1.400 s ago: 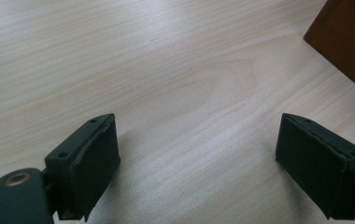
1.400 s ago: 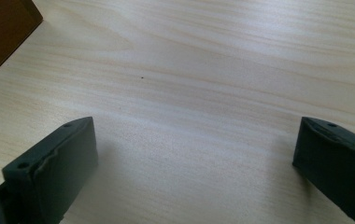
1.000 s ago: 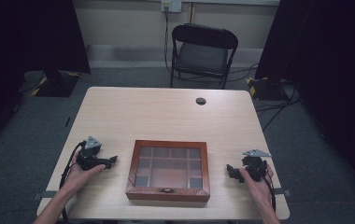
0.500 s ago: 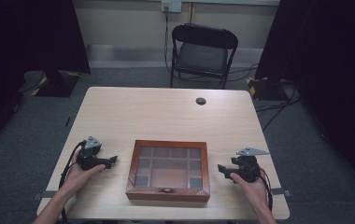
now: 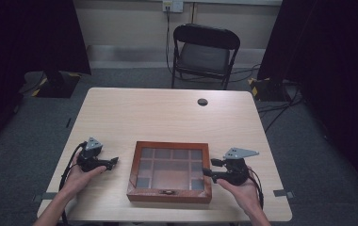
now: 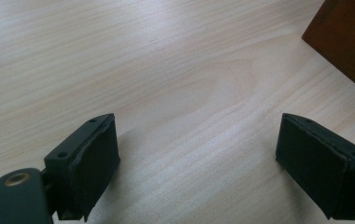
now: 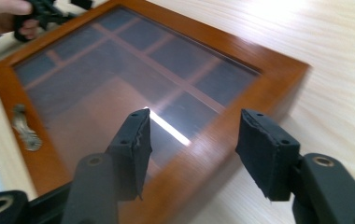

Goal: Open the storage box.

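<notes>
A shallow wooden box (image 5: 170, 172) with a glass lid over several compartments lies at the table's near middle, its brass latch (image 5: 167, 192) facing the person. My left gripper (image 5: 113, 161) rests on the table left of the box, open and holding nothing (image 6: 196, 154); the box corner (image 6: 348, 42) lies ahead to its right. My right gripper (image 5: 207, 167) hovers at the box's right edge. Its jaws have just been closing and stand half apart (image 7: 192, 140) above the wooden frame (image 7: 269, 74), with nothing between them. The latch (image 7: 24, 126) shows at the left.
The light wood table (image 5: 167, 117) has a small dark round cap (image 5: 202, 101) near its far edge. A black folding chair (image 5: 203, 54) stands behind the table. Cables trail from both grippers towards the near edge.
My right gripper has moved left towards the box and risen off the table, and its jaws have narrowed. The left gripper and the box have kept still.
</notes>
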The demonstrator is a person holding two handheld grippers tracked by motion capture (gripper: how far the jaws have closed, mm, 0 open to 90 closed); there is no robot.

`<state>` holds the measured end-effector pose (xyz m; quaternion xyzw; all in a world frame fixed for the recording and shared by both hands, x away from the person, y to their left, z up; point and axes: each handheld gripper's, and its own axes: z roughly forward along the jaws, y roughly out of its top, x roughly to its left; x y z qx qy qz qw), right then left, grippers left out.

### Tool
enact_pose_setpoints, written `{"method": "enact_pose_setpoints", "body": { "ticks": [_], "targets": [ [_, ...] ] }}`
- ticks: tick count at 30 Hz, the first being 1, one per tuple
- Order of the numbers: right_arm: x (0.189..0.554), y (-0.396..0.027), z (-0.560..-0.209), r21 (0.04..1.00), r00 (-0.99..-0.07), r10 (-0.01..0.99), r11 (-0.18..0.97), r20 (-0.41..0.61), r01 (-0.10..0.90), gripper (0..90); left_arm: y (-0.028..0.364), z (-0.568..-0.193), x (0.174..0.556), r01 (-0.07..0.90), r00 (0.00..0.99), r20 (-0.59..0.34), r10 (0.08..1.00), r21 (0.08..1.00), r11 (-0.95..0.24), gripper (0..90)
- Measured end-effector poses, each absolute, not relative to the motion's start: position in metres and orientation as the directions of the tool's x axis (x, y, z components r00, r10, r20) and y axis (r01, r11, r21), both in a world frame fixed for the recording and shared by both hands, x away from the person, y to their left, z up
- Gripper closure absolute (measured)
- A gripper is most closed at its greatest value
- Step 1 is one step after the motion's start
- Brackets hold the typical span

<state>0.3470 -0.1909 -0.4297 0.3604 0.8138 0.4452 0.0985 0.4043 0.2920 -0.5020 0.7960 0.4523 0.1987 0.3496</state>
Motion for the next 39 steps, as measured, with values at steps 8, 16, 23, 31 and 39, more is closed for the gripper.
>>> {"method": "enact_pose_setpoints", "body": {
  "ticks": [8, 16, 23, 31, 39],
  "targets": [
    [0.354, -0.162, -0.417, 0.789, -0.796, 0.572, 0.389, 0.197, 0.475, 54.0, 0.292, -0.502, 0.404, 0.581, 0.512, 0.000, 0.859, 0.736, -0.346, 12.4],
    [0.349, -0.127, -0.418, 0.778, -0.850, 0.483, 0.443, 0.211, 0.445, 55.8, 0.292, -0.502, 0.404, 0.581, 0.512, 0.000, 0.859, 0.736, -0.346, 12.3],
    [0.336, -0.105, -0.431, 0.756, -0.891, 0.397, 0.509, 0.218, 0.412, 65.7, 0.292, -0.502, 0.404, 0.581, 0.512, 0.000, 0.859, 0.736, -0.346, 12.4],
    [0.330, -0.098, -0.436, 0.752, -0.907, 0.360, 0.529, 0.219, 0.392, 75.2, 0.292, -0.502, 0.404, 0.581, 0.512, 0.000, 0.859, 0.737, -0.346, 12.4],
    [0.323, -0.097, -0.435, 0.762, -0.921, 0.321, 0.532, 0.221, 0.369, 78.9, 0.291, -0.502, 0.402, 0.586, 0.500, -0.008, 0.866, 0.740, -0.331, 14.6]
  ]
}}
